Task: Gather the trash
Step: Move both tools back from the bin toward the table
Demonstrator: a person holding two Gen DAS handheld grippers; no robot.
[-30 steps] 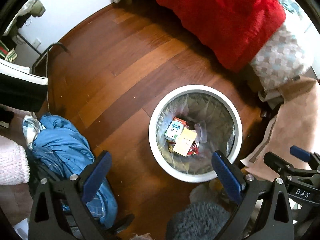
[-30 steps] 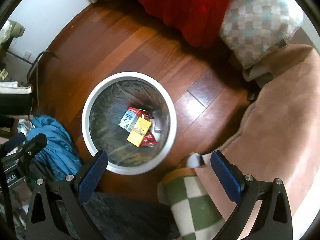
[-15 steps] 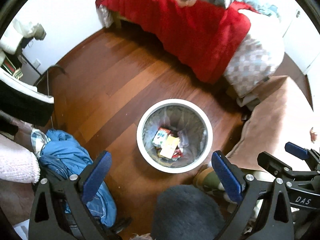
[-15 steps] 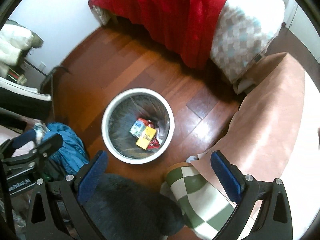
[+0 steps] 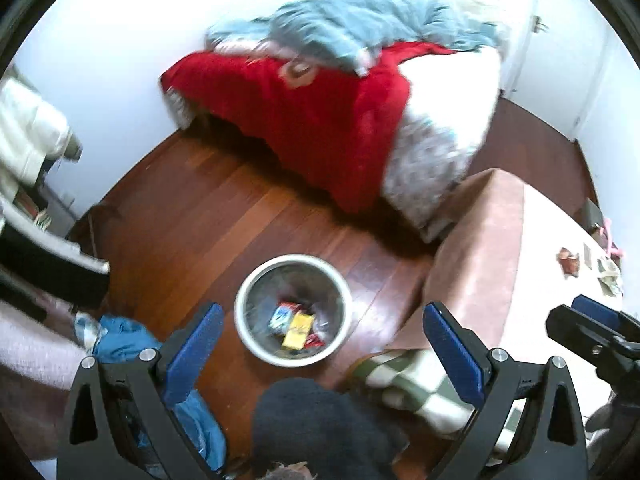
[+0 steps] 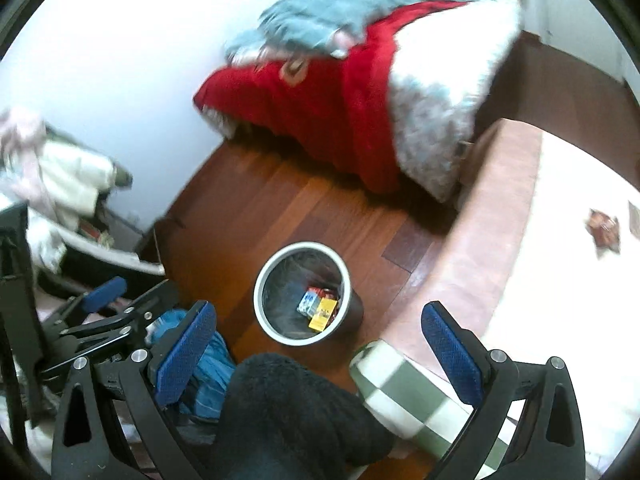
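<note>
Both the left gripper (image 5: 320, 344) and right gripper (image 6: 316, 340) are spread wide and empty, high above a white trash bin (image 5: 294, 312) holding wrappers, lower centre. A red wrapper (image 6: 604, 227) lies on the pale surface (image 6: 560, 264) at right.

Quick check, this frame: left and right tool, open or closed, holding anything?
Left tool: open, nothing between its fingers.
Right tool: open, nothing between its fingers.
</note>
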